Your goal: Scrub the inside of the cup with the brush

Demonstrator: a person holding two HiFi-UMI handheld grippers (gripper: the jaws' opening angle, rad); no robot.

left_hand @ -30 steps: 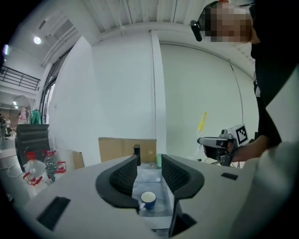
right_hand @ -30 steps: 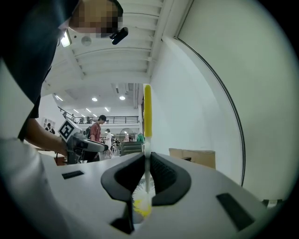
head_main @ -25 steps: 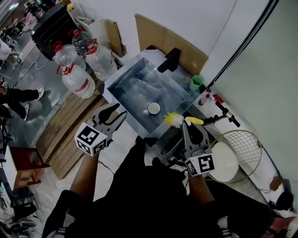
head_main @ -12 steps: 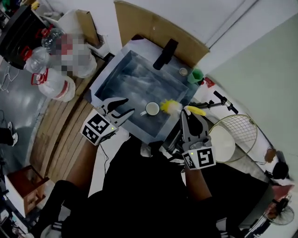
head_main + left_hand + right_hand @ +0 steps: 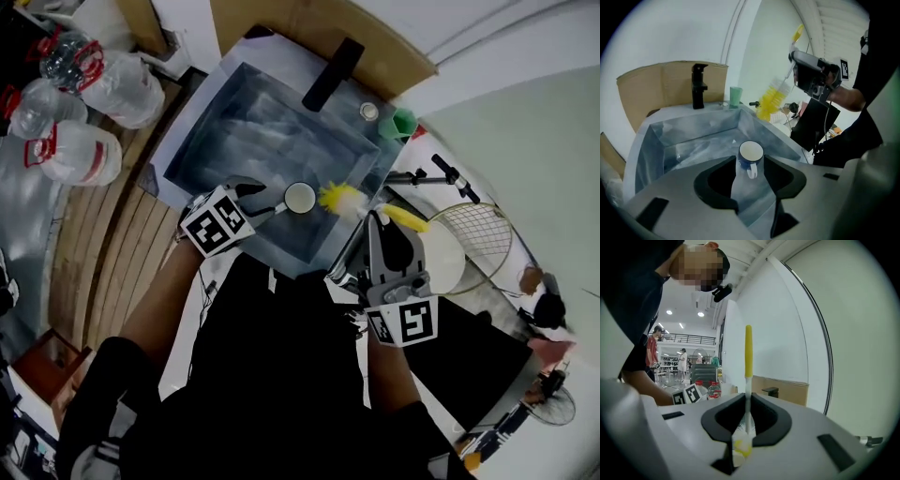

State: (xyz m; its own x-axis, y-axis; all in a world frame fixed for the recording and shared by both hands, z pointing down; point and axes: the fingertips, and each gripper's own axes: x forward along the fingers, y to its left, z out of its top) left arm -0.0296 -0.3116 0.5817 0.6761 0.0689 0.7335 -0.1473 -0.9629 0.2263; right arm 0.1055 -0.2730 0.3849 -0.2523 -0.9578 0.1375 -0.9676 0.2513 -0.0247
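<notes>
A blue cup (image 5: 300, 197) with a white inside stands upright in the steel sink (image 5: 234, 122), its handle toward my left gripper. The left gripper (image 5: 267, 202) reaches down into the sink. Its jaws have just been opening and stand wide, with the cup (image 5: 751, 157) at their tips and the pads not pressing it. My right gripper (image 5: 380, 223) hovers at the sink's right edge, shut on a brush. The brush's yellow bristles (image 5: 339, 200) hang just right of the cup. In the right gripper view the brush's stem runs up between the jaws to a yellow handle (image 5: 748, 350).
A black faucet (image 5: 333, 73) stands at the sink's far rim, with a green cup (image 5: 403, 124) to its right. Large water bottles (image 5: 84, 155) lie left of the sink on wooden boards. A wire basket (image 5: 478, 234) sits on the right.
The left gripper has dropped from outside the sink's near left corner down to the cup, its jaws now around it. The right gripper with the brush has shifted slightly.
</notes>
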